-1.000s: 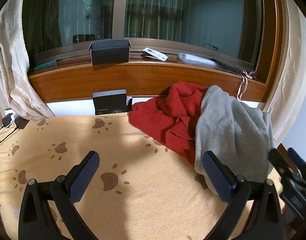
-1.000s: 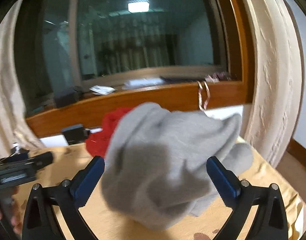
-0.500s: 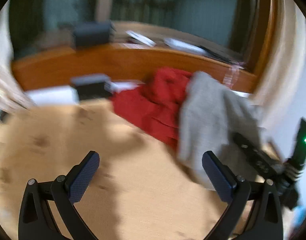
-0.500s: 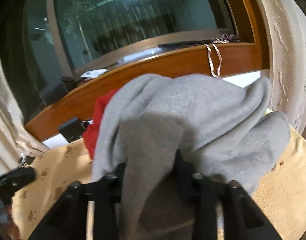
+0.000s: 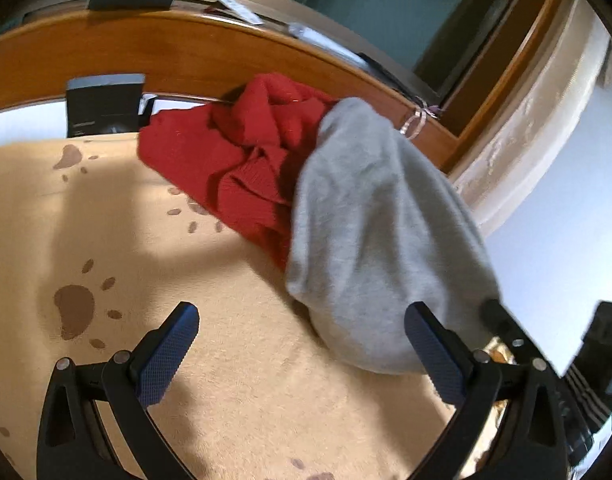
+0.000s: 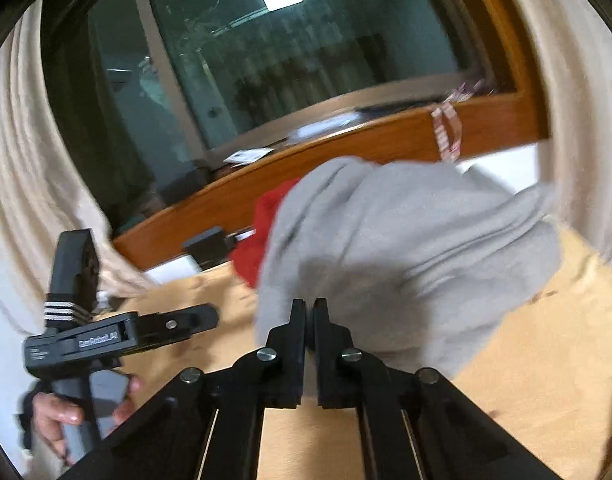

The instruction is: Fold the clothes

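— Where's the clothing just now?

— Heaped at the far right of the surface, on that tan fleece blanket with brown paw prints (image 5: pixel 234 360); whether there's a bed or a counter under it I can't tell. The soft grey fleece garment (image 5: pixel 377 240) lies bunched on top, draped half over the crumpled red knitted sweater (image 5: pixel 242 156), which is pushed against the wooden window sill (image 5: pixel 194 52); neither one is folded.

— And the right tongs?

— The right tongs (image 6: pixel 309 308) are pressed together on the near edge of the grey garment; the cloth puckers toward the tips, so I'd judge it's pinched there to be drawn off the red one and onto open blanket; the tool points forward and low, nearly level with the heap.

— The left one?

— The left tongs (image 5: pixel 302 344) are spread wide and hold nothing; they hang over bare blanket, their right finger just beside the grey hem; a hand (image 6: pixel 66 412) grips the handle from below. I'd guess they're kept clear until a second corner shows; the cloth's too bunched to pick one.
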Tool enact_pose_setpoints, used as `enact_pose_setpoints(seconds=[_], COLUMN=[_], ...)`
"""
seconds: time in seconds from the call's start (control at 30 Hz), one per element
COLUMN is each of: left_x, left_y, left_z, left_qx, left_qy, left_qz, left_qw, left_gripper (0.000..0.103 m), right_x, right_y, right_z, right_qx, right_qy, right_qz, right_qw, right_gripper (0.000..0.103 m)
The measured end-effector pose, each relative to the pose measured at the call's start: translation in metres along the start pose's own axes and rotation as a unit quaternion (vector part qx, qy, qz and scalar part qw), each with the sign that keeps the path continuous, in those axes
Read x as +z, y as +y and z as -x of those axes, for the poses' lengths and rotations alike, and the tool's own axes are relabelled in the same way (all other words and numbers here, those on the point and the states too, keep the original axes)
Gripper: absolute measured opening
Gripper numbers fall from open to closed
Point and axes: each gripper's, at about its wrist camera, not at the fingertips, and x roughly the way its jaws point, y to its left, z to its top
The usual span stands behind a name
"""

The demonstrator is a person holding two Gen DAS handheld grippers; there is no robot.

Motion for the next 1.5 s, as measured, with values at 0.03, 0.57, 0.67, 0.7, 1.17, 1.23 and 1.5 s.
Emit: enact_pose_setpoints(seconds=[0.03,0.57,0.67,0.7,1.17,1.23,1.5], left_x=[0.000,0.034,0.035,0.035,0.032,0.028,-0.013], left_y=[0.003,0.021,0.021,0.022,0.020,0.004,-0.080], left_z=[0.000,-0.066,-0.071,-0.072,-0.060,-0.049,0.022], left_qx=[0.007,-0.071,-0.092,-0.099,-0.311,-0.351,-0.443], left_qy=[-0.004,0.055,0.065,0.068,0.091,0.086,0.060], left_qz=[0.004,0.040,0.046,0.048,0.066,0.028,-0.183], left_qw=[1.0000,0.9952,0.9926,0.9916,0.9438,0.9318,0.8754], left_gripper=[0.103,0.074,0.054,0.051,0.013,0.013,0.013], right_x=[0.000,-0.005,-0.006,-0.006,-0.005,-0.005,-0.004], right_y=[-0.003,-0.034,-0.040,-0.039,-0.036,-0.041,-0.060], right_z=[0.002,0.019,0.015,0.015,0.028,0.036,0.067], right_qx=[-0.008,-0.091,-0.075,-0.073,-0.083,-0.095,-0.144], right_qy=[-0.009,-0.076,-0.063,-0.061,-0.096,-0.113,-0.182], right_qz=[-0.004,-0.041,-0.066,-0.067,-0.071,-0.084,-0.137], right_qw=[1.000,0.992,0.993,0.993,0.989,0.985,0.963], right_gripper=[0.005,0.093,0.093,0.093,0.093,0.093,0.093])
